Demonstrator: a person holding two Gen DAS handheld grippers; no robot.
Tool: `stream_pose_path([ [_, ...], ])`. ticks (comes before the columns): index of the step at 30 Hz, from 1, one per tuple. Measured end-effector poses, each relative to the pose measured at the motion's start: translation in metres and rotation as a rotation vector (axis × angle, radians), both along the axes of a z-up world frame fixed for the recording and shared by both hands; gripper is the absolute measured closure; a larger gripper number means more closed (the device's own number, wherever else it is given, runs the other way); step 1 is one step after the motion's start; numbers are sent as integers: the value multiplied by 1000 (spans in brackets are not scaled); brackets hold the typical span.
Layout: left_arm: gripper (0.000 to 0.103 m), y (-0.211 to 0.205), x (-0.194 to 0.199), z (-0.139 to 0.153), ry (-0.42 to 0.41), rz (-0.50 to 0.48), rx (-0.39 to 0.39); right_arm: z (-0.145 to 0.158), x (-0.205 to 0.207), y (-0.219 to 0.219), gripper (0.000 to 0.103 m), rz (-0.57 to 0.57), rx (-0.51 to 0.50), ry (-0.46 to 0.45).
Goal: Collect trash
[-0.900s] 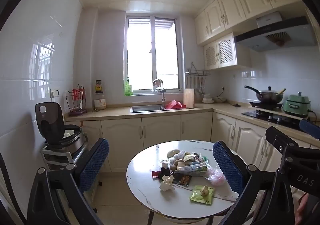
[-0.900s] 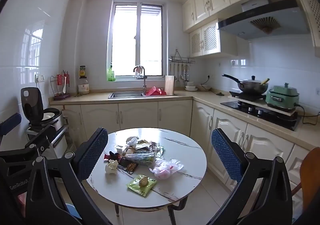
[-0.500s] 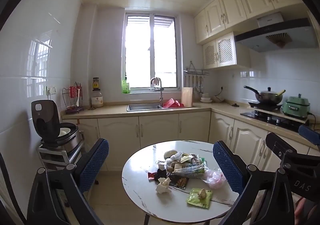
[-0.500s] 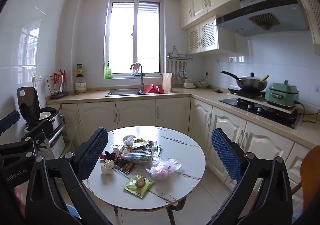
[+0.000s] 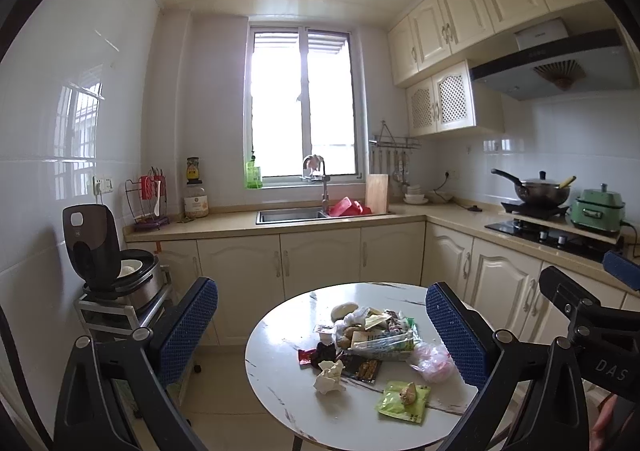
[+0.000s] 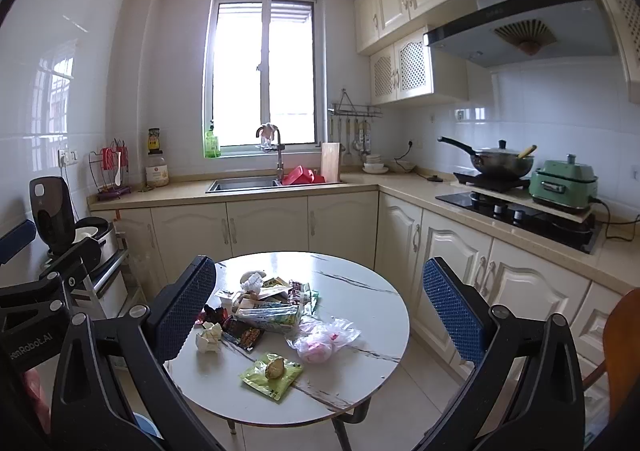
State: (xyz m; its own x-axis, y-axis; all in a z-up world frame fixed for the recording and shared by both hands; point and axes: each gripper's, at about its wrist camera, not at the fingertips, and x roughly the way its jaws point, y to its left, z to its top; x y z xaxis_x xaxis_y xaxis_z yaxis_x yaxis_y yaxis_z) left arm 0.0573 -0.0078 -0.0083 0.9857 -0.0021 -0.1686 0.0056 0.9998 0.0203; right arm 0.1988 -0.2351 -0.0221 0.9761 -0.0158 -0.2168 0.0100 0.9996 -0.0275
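A heap of trash (image 5: 370,335) (image 6: 268,301) lies on a round white marble-look table (image 5: 280,379) (image 6: 360,291): wrappers, a crumpled white paper (image 5: 329,375) (image 6: 208,337), a green packet with a food scrap on it (image 5: 403,401) (image 6: 272,371) and a pink-filled plastic bag (image 5: 434,361) (image 6: 320,345). My left gripper (image 5: 320,325) is open and empty, well short of the table. My right gripper (image 6: 318,301) is open and empty too, held above the table's near side. Each gripper shows at the edge of the other's view.
Cream cabinets and a counter with a sink (image 5: 294,215) run along the back; a stove with a pan (image 6: 500,165) and a green cooker (image 6: 564,181) stand right. A rice cooker on a rack (image 5: 116,271) is at the left. An orange chair (image 6: 620,339) is at far right.
Both views have drifted: the table now sits a little lower and further left in the left wrist view, and slightly lower in the right wrist view. Both grippers stay open and empty.
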Motion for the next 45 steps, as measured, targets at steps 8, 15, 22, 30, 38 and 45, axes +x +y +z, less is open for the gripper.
stream_pose_path([
  [8, 1, 0, 3, 0, 5, 5, 0, -5, 2, 0, 0, 10, -2, -1],
  [15, 1, 1, 3, 2, 5, 5, 1, -4, 2, 1, 0, 10, -2, -1],
  [22, 1, 0, 3, 3, 6, 8, 1, -4, 2, 0, 0, 10, 0, -1],
  [30, 1, -1, 3, 1, 8, 4, 4, -7, 1, 2, 0, 11, 1, 0],
  [38, 1, -2, 2, 2, 10, 2, 3, -8, 1, 4, 0, 11, 2, 6],
  [45, 1, -2, 4, 2, 19, -1, 0, -8, 2, 3, 0, 8, 4, 12],
])
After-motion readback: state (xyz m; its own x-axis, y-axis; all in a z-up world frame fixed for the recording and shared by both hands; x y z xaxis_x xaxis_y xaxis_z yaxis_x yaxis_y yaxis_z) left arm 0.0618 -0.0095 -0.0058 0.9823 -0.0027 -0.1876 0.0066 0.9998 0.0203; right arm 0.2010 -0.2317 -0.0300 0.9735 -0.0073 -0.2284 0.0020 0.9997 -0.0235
